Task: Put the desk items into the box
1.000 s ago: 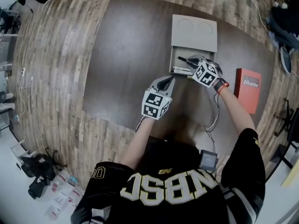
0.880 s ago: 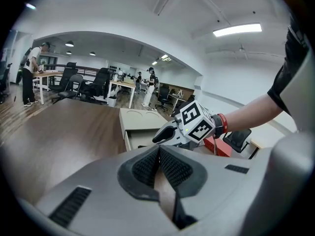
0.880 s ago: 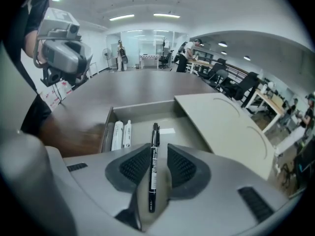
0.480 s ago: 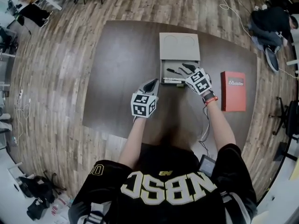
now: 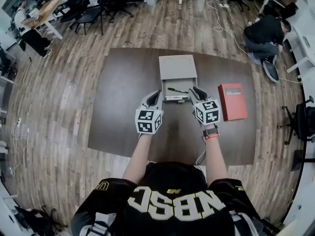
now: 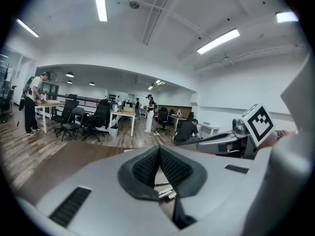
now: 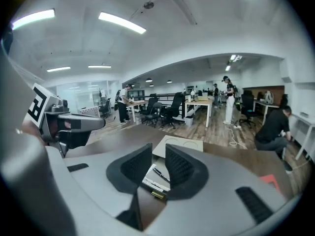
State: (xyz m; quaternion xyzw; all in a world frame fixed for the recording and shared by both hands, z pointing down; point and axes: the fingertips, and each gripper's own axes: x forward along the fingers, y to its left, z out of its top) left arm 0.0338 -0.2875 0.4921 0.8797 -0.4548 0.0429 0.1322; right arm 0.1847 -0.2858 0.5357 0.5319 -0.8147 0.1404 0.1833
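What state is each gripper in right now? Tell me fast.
Left gripper: shut, holding nothing.
Right gripper: open. Its jaws have just been closing a little, and nothing is between them.

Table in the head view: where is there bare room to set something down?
The table's left half, from the box to the left edge, is bare. The far right corner beyond the red book is free too. Crowded: centre right, where box, lid and red book sit close, leaving only a narrow gap between box and book.
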